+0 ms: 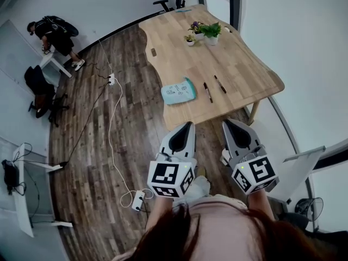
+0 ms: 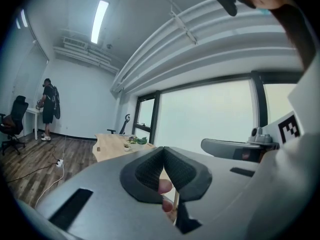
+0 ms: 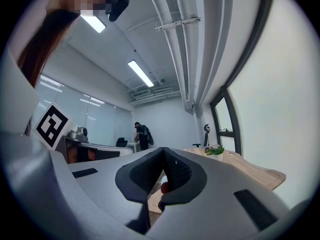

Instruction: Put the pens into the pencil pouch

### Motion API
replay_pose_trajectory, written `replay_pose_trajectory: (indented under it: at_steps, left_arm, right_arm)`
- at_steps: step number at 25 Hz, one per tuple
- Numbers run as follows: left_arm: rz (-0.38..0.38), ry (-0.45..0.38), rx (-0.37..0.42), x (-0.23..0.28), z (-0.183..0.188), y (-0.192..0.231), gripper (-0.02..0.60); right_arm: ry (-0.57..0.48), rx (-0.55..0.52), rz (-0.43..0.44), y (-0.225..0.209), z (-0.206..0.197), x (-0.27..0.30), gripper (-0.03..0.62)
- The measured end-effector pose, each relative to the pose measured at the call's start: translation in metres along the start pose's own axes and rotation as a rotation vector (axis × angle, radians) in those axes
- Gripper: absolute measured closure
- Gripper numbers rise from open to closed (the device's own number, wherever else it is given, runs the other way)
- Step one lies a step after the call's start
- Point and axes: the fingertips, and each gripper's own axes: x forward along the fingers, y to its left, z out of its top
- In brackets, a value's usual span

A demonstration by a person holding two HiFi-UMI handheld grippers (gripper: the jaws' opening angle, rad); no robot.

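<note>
Two pens (image 1: 208, 92) side by side on table (image 1: 239, 64), ahead of both grippers, long axes running away from person. Pencil pouch (image 1: 179, 92) just left of them. Right gripper (image 1: 228, 125) nearer pens, left gripper (image 1: 187, 126) nearer pouch. Both jaws together, empty.

Potted plants (image 1: 209, 32) on table (image 1: 244, 64); person (image 1: 54, 34) far left.

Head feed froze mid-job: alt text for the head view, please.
The left hand-held gripper and right hand-held gripper, both shut and empty, point toward a wooden table just ahead. On it lie a light blue pencil pouch, two black pens to its right, and potted plants beyond.
</note>
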Motion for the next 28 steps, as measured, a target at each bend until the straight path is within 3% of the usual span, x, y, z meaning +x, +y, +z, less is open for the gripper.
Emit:
replay_pose_trajectory:
  at_steps: [16,28]
  left_arm:
    - [-0.06,0.013,-0.007,0.075,0.021,0.08,0.578]
    - [-0.107,0.11,-0.049,0.123,0.001,0.111,0.575]
  right_arm:
    - [-0.001,-0.046,-0.021,-0.02,0.005,0.111,0.594]
    - [0.08,-0.027,-0.08,-0.045,-0.011,0.154,0.592]
